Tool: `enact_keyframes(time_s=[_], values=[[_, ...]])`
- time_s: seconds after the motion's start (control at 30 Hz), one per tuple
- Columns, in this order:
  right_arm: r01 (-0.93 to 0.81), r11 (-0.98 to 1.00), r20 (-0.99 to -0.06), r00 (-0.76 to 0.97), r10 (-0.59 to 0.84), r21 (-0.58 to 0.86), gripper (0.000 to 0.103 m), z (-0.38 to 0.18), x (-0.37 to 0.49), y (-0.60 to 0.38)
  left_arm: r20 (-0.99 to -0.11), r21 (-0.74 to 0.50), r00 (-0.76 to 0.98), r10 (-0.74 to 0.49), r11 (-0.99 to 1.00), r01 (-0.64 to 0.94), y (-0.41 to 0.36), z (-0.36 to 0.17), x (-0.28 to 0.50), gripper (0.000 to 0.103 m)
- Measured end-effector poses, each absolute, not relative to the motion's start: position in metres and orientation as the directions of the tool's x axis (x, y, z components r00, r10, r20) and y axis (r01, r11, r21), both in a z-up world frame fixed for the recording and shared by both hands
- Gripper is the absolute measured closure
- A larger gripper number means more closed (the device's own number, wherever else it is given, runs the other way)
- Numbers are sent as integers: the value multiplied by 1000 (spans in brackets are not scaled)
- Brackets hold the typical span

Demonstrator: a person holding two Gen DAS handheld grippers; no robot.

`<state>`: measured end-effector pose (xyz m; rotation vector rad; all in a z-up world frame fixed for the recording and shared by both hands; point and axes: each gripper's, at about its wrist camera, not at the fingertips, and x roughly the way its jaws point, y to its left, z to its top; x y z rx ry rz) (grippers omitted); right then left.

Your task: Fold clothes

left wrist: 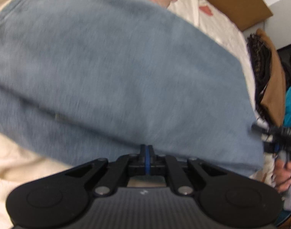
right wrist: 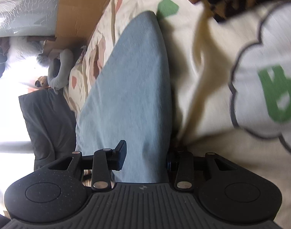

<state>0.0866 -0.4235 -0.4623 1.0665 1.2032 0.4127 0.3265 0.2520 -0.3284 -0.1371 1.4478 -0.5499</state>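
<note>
A blue-grey garment [left wrist: 116,72] lies folded flat on a cream bed sheet [left wrist: 15,171]. In the left wrist view, my left gripper [left wrist: 147,148] is shut, its tips together at the garment's near edge; I cannot tell whether they nip any fabric. The right gripper [left wrist: 279,133] shows blurred at the garment's right corner, with a hand [left wrist: 284,173] below it. In the right wrist view, the same garment [right wrist: 134,87] runs away from me and passes between the fingers [right wrist: 121,155] of my right gripper [right wrist: 146,158]. Its jaws stand apart, and the cloth partly hides the right one.
A white top with a green letter [right wrist: 269,87] lies just right of the garment. Dark and brown clothes [left wrist: 267,80] are piled at the bed's edge. Cardboard [right wrist: 80,9] stands behind the bed. A dark cushion [right wrist: 48,126] and a person's grey sleeve [right wrist: 59,70] are at the left.
</note>
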Motion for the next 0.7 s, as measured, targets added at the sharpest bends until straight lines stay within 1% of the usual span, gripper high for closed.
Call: enact_keyframes(time_s=[0.1,0.23,0.4,0.53,0.57,0.6,0.63,0.7], values=[[261,508,-571,360,738,821,61,-464,95,-421,-901,-418,2,-434,869,265,256,-325,322,101],[275,486,-558,410,721,830,61,-464,99,-424,-900,-418,-11,-436,856,303,259,-307,320,102],[289,475,-556,435,708,831,61,-467,105,-425,-889,-418,39,-456,845,333,257,-281,335,102],[298,472,-558,444,701,830,62,-470,109,-427,-890,-403,69,-450,849,342,245,-281,355,101],[301,473,-561,442,700,828,63,-471,110,-427,-891,-401,70,-448,850,342,242,-284,360,101],[303,475,-564,441,699,826,66,-472,111,-427,-894,-394,70,-442,852,345,236,-289,365,101],[298,485,-569,436,698,823,74,-472,112,-427,-899,-384,69,-432,855,349,229,-294,370,101],[293,495,-575,429,696,818,80,-472,112,-428,-904,-377,58,-423,856,355,219,-304,378,101]])
